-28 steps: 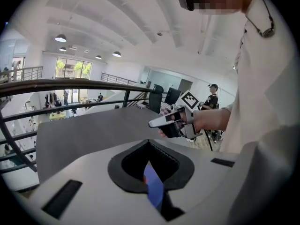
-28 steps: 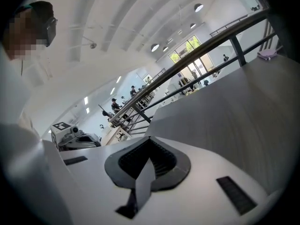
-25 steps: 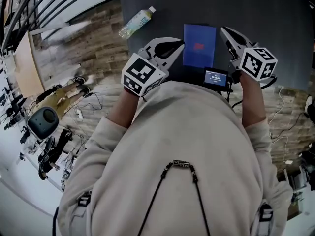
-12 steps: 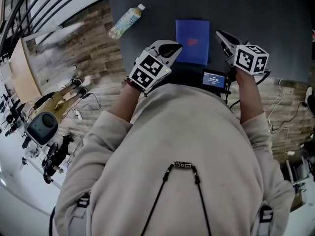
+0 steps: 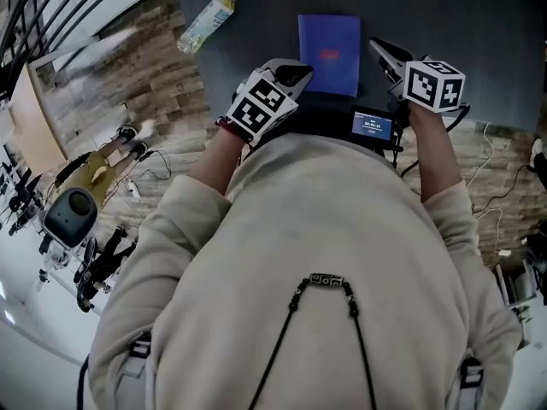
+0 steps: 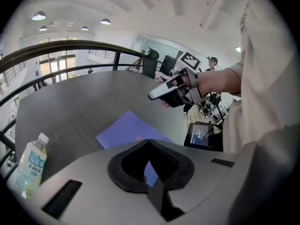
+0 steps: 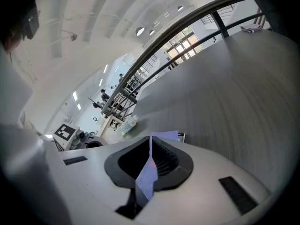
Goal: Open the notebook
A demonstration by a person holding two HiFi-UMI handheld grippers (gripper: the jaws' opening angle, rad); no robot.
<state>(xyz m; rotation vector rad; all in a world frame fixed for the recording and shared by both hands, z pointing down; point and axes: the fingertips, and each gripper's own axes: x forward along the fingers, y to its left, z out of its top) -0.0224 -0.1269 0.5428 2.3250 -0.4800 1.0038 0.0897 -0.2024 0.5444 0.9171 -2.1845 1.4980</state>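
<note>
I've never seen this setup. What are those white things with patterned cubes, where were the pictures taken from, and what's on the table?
No robot here: a person holds a grasping tool in each hand, the left tool and the right tool; the patterned cubes belong to them. One picture looks down from a camera on the person's head; the other two come from cameras riding on each tool. On the dark table lie a closed blue notebook, a plastic bottle and a small screen. Both tools are shut and empty.
</note>
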